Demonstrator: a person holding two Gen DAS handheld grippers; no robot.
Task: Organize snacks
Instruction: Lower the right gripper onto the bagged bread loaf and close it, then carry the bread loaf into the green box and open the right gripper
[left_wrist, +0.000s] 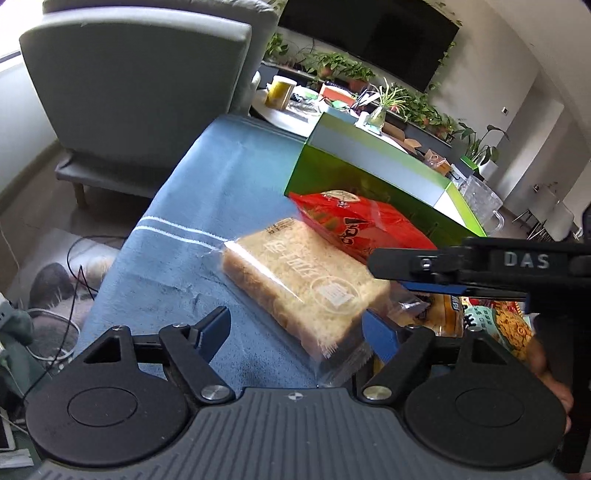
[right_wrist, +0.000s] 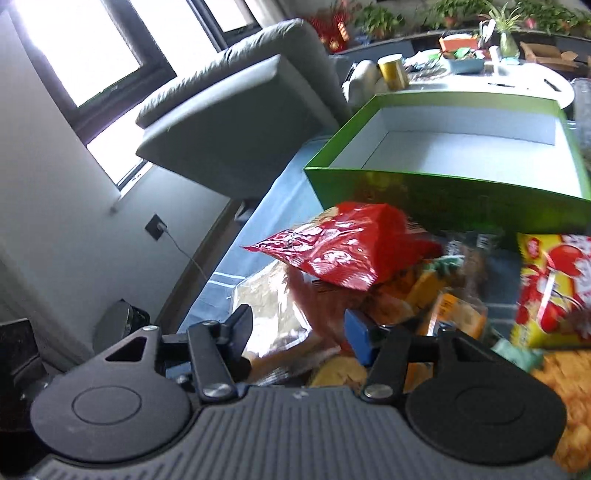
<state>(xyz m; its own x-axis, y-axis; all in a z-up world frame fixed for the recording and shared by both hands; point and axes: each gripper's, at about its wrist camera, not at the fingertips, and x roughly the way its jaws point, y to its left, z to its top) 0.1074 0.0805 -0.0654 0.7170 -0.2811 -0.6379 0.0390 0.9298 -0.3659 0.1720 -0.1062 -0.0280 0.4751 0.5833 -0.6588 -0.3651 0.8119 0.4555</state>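
A clear-wrapped block of pale crispy snack (left_wrist: 306, 291) lies on the blue cloth (left_wrist: 207, 192), between the fingers of my left gripper (left_wrist: 297, 326). The jaws stand apart; the left finger is clear of the wrapper and the right one is at its edge. A red snack bag (left_wrist: 362, 225) leans behind it against the green box (left_wrist: 369, 184). My right gripper (left_wrist: 388, 273) reaches in from the right over the pile. In the right wrist view that right gripper (right_wrist: 297, 325) is open above mixed snack packs, with the red bag (right_wrist: 343, 247) ahead and the white-lined green box (right_wrist: 443, 199) beyond.
A yellow and red bag (right_wrist: 554, 288) and orange packs (right_wrist: 454, 314) crowd the right side. A grey sofa (left_wrist: 129, 92) stands past the cloth's left edge. Behind the box is a white round table (left_wrist: 291, 118) with a gold can (left_wrist: 280, 92), and a clear jug (left_wrist: 480, 199).
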